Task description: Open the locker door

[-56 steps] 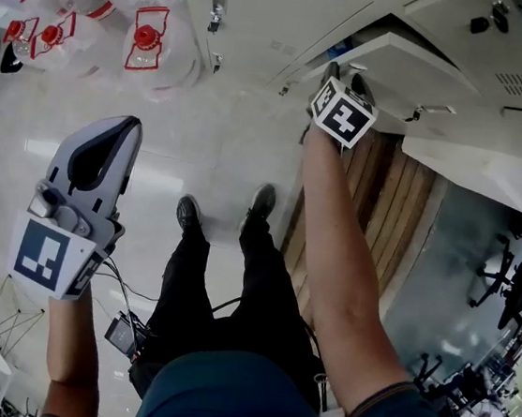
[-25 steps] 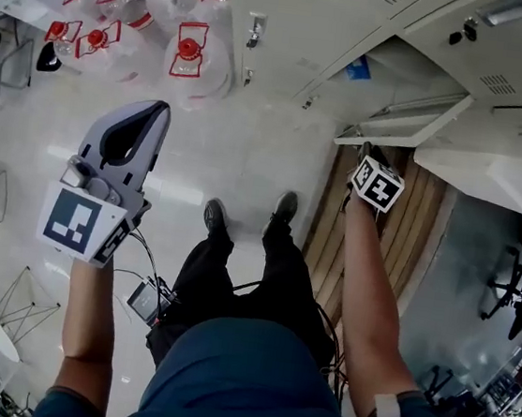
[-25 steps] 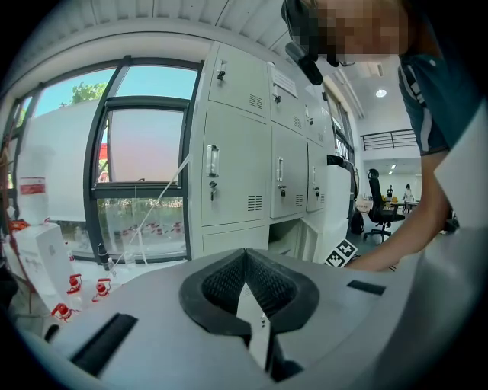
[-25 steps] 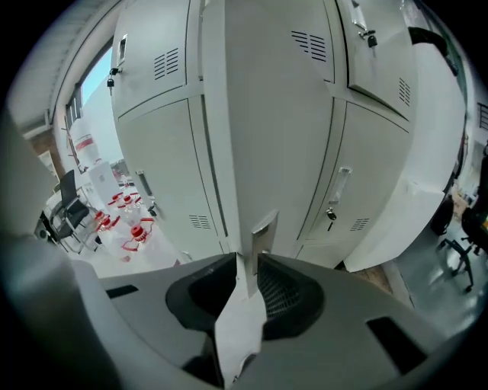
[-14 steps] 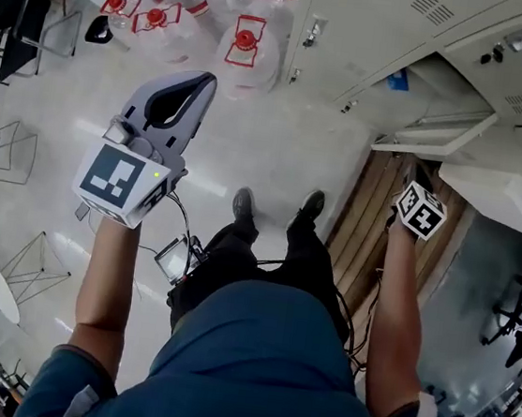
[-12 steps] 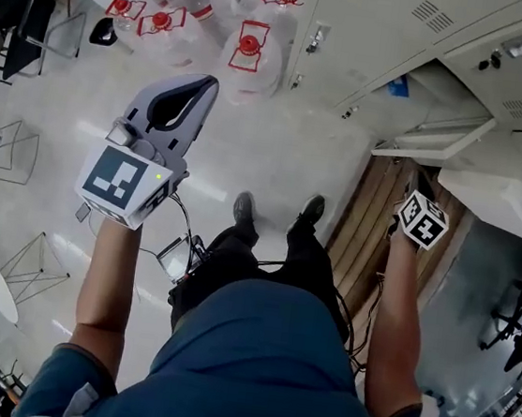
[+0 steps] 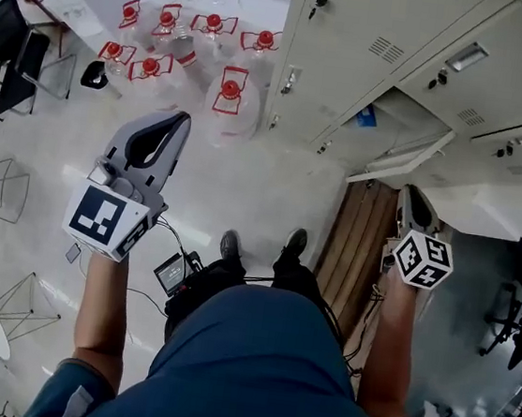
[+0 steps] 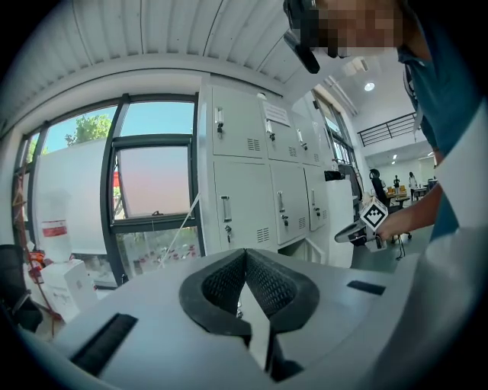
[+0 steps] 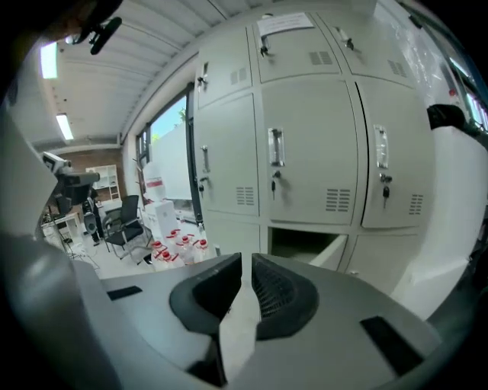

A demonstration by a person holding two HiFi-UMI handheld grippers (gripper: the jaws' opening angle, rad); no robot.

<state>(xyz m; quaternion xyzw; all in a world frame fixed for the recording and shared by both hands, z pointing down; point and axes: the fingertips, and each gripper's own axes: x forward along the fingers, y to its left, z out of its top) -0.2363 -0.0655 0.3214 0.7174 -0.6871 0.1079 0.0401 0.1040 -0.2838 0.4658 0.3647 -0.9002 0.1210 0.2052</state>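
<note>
Right claw has just been closing and is almost clenched, with a thin slit left and nothing in it; left claw is clenched and empty. At upper right of the head view the locker door already hangs open, so I judge the opening step done; next I'd only push it wider if needed. My right forearm reaches up at lower right, its claw below the door and clear of it; my left forearm holds its claw at left, aimed toward the water bottles

Wearing teal shirt, black trousers, black shoes; cables dangling off hip box; grey left gripper, right gripper sporting black-white marker cubes.
</note>
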